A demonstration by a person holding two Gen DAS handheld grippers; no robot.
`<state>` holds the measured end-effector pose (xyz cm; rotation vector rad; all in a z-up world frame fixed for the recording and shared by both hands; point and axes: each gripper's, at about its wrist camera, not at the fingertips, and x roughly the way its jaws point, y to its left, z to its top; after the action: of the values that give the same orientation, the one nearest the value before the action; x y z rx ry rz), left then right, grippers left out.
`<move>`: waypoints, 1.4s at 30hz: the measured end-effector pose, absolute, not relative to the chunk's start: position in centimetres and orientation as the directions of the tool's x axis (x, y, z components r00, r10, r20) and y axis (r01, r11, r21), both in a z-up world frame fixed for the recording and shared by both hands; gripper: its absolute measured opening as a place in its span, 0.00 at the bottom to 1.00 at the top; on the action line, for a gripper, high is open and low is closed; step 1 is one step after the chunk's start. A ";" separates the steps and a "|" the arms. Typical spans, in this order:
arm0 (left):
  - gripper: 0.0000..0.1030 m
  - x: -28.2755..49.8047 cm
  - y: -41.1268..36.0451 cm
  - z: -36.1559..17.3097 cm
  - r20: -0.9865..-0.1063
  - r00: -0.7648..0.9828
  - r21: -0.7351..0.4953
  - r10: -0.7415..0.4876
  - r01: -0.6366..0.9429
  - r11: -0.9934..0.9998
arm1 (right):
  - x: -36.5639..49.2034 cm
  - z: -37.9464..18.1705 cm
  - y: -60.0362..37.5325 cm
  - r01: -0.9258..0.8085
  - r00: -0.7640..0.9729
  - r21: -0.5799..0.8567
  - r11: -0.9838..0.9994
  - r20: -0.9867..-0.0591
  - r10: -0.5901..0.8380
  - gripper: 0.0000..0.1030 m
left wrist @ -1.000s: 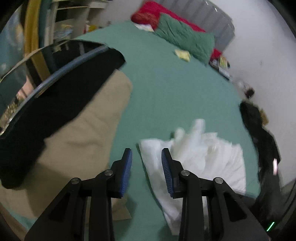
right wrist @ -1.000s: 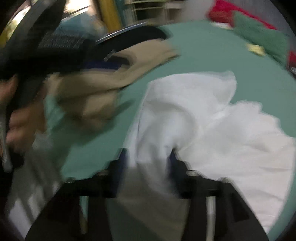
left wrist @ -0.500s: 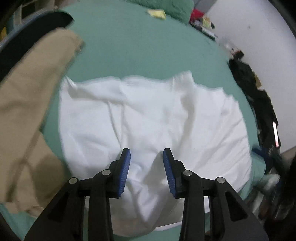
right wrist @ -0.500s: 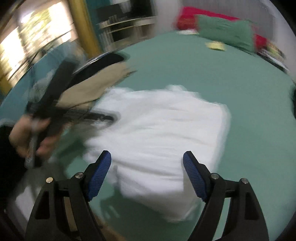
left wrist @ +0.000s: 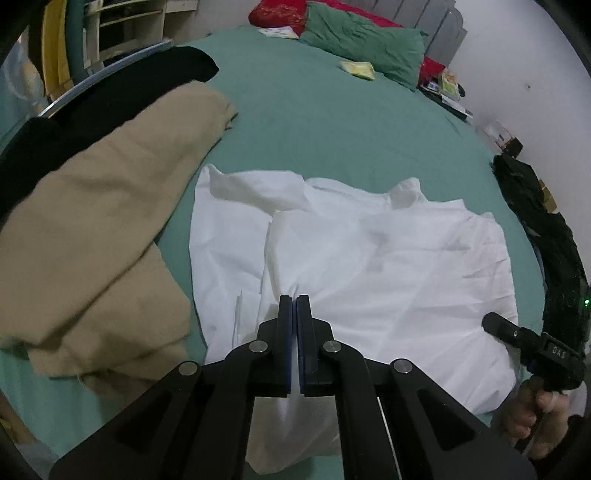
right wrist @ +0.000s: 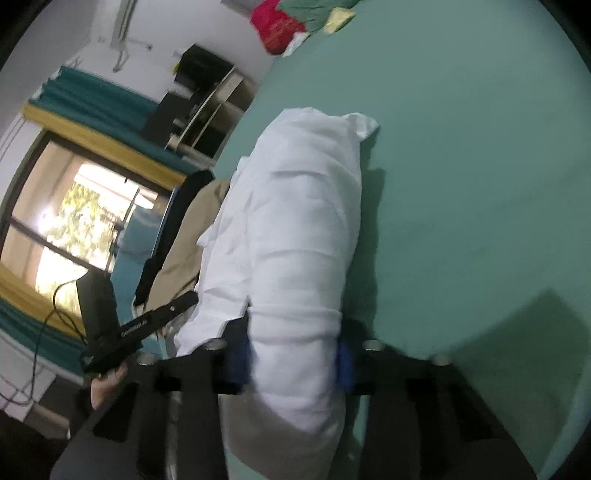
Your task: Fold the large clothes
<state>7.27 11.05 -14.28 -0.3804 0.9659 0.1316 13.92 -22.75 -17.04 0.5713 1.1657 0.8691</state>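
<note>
Two hand-held grippers are seen on a white garment (left wrist: 369, 258) spread on the green bed (left wrist: 332, 122): left hand-held gripper (left wrist: 294, 301) pinched shut on its near edge, right hand-held gripper (right wrist: 295, 354) spread around a bunched fold, folding barely begun.

Ahead of the left gripper, a green pillow (left wrist: 364, 37) and red pillow (left wrist: 277, 14) lie at the bed's (left wrist: 332, 122) far end; a window (right wrist: 62, 206) shows left of the right gripper.
</note>
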 end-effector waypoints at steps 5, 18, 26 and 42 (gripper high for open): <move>0.03 6.7 7.5 -12.2 -0.772 0.623 -0.318 -0.126 -0.207 0.925 | 13.4 -13.1 -23.5 -0.396 0.190 0.610 0.687 -0.677 0.711 0.21; 0.47 7.1 -1.3 -12.2 -0.779 0.589 -0.347 -0.213 -0.123 0.930 | 11.6 -10.4 -38.9 -0.397 0.346 0.332 0.856 -0.809 0.475 0.22; 0.60 8.1 0.6 -14.5 -0.825 0.543 -0.337 -0.157 -0.249 0.908 | 12.4 -12.1 -40.1 -0.367 0.352 0.354 0.860 -0.803 0.480 0.46; 0.78 10.9 -3.9 -16.8 -0.752 0.496 -0.551 -0.434 -0.111 0.827 | 14.4 -12.5 -42.2 -0.273 0.392 0.406 0.872 -0.781 0.486 0.66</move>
<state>10.91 -3.93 -16.76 -0.5896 1.0483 -0.2100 14.42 -42.22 -12.51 0.2255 1.0650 0.4872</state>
